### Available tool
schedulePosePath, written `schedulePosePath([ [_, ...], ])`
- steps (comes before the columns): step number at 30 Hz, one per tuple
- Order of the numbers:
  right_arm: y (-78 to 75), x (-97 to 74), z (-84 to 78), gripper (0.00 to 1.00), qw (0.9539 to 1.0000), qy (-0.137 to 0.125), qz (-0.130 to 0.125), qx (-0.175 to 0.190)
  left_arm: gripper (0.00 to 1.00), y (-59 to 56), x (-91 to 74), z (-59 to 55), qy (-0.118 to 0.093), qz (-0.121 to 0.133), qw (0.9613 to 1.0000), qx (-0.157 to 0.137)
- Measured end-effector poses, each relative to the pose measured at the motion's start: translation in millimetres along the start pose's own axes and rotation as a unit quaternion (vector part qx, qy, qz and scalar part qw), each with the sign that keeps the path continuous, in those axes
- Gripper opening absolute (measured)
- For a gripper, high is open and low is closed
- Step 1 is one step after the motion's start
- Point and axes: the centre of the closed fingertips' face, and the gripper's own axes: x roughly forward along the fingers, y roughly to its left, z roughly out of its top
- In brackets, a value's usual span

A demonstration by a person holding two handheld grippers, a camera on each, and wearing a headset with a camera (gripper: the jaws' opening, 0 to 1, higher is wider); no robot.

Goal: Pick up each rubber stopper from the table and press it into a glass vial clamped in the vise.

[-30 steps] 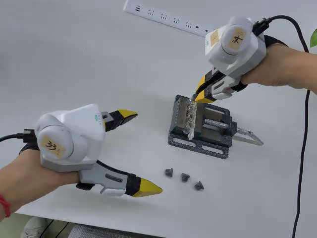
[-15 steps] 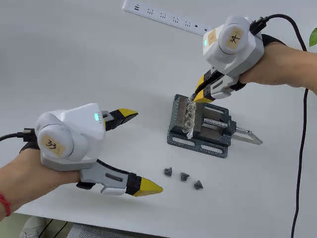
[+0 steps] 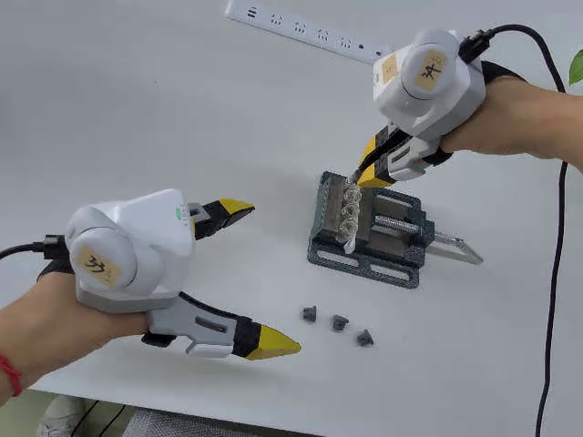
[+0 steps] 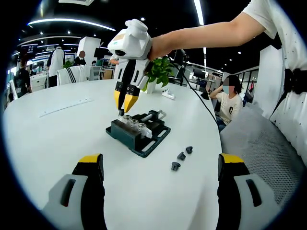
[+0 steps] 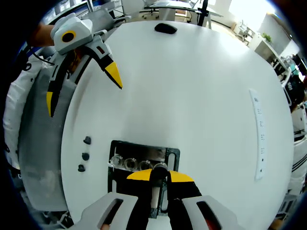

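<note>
A dark vise clamps a row of glass vials. My right gripper stands over the far end of the row, shut on a dark rubber stopper held at the mouth of the end vial. The right gripper view looks down on the vise and vials just past my right gripper. Three loose stoppers lie on the table in front of the vise. At the lower left, well clear of them, my left gripper is open with nothing in it.
A white power strip lies at the back of the round white table. A black cable hangs down the right side. The table's near edge runs just below my left gripper. People and chairs stand beyond the table in the left gripper view.
</note>
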Motion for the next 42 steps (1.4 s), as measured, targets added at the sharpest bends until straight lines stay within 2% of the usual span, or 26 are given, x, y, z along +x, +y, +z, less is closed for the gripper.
schedulePosePath([
  [16,0.1,-0.1,-0.5,0.07,0.9999,0.004,0.0,-0.013,0.99,0.1,0.0,0.7,-0.002,0.001,1.0,-0.002],
  [25,1.0,1.9,0.9,0.06,0.9983,0.035,0.001,-0.048,0.99,1.5,-2.4,-1.6,-0.003,0.004,1.0,-0.004],
  [28,0.2,1.5,0.0,0.06,0.9984,0.046,0.0,-0.032,0.99,1.7,-2.8,-1.7,-0.004,0.004,1.0,-0.004],
  [33,-1.5,2.7,2.0,0.06,0.9988,0.048,0.0,0.009,0.99,2.8,-2.7,-1.0,-0.008,0.004,0.9999,-0.004],
  [35,2.0,2.4,1.5,0.06,0.9986,0.049,-0.001,0.018,0.99,2.7,-2.7,-0.9,-0.009,0.004,0.9999,-0.004],
  [42,0.2,2.2,1.9,0.06,0.9976,0.053,-0.001,0.045,0.99,3.7,-3.2,0.0,-0.011,0.005,0.9999,-0.005],
])
